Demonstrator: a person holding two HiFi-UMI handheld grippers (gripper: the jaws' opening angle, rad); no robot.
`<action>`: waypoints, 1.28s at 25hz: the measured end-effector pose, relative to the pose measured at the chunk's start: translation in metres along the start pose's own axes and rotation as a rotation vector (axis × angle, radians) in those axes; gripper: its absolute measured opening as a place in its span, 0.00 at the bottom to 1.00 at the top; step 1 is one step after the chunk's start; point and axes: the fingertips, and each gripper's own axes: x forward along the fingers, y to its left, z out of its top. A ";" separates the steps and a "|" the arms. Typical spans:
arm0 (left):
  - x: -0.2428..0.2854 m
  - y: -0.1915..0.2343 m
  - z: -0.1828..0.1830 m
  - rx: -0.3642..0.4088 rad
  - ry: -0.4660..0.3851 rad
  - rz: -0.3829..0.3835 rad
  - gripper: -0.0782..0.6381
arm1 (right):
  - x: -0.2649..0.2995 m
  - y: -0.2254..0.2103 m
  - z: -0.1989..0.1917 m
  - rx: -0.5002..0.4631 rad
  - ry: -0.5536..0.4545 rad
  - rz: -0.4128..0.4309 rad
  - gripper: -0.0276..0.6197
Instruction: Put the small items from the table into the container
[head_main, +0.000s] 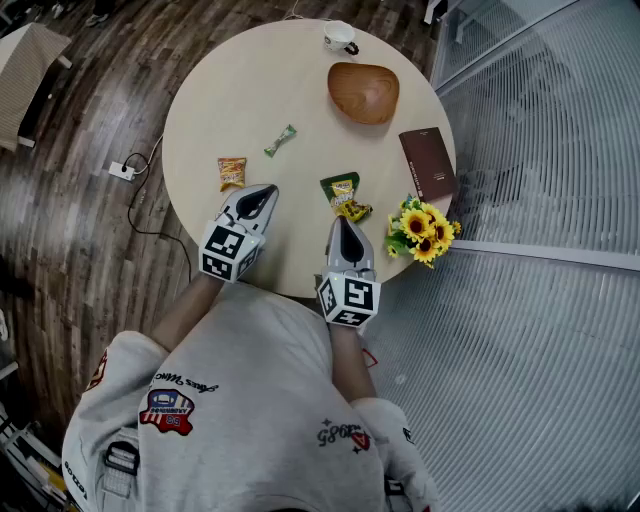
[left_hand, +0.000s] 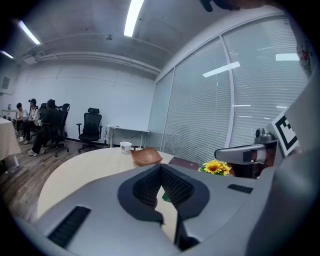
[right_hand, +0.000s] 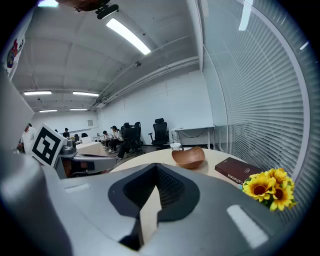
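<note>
On the round pale table (head_main: 210, 110) lie an orange snack packet (head_main: 232, 172), a green candy wrapper (head_main: 281, 141) and a green-and-yellow snack packet (head_main: 346, 196). A brown wooden bowl (head_main: 363, 92) stands empty at the far side; it also shows in the gripper views (left_hand: 146, 156) (right_hand: 189, 157). My left gripper (head_main: 267, 190) (left_hand: 161, 167) hovers near the table's near edge, just right of the orange packet, jaws together and empty. My right gripper (head_main: 342, 221) (right_hand: 156, 166) sits just short of the green-and-yellow packet, shut, holding nothing.
A white cup (head_main: 341, 37) stands beyond the bowl. A dark red book (head_main: 427, 162) and a bunch of sunflowers (head_main: 422, 228) lie at the table's right edge, by a glass wall with blinds (head_main: 540, 130). A power strip (head_main: 122, 171) lies on the floor at left. People sit at far desks (left_hand: 42, 122).
</note>
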 end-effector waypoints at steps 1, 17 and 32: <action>0.002 -0.003 -0.001 -0.001 0.000 -0.003 0.12 | -0.002 -0.003 -0.001 -0.002 0.000 -0.005 0.04; -0.014 0.013 -0.001 -0.023 0.003 0.087 0.12 | -0.005 -0.023 -0.005 0.034 -0.050 0.039 0.05; 0.007 0.086 -0.008 -0.025 0.075 0.012 0.12 | 0.152 0.054 -0.046 0.006 0.106 0.120 0.31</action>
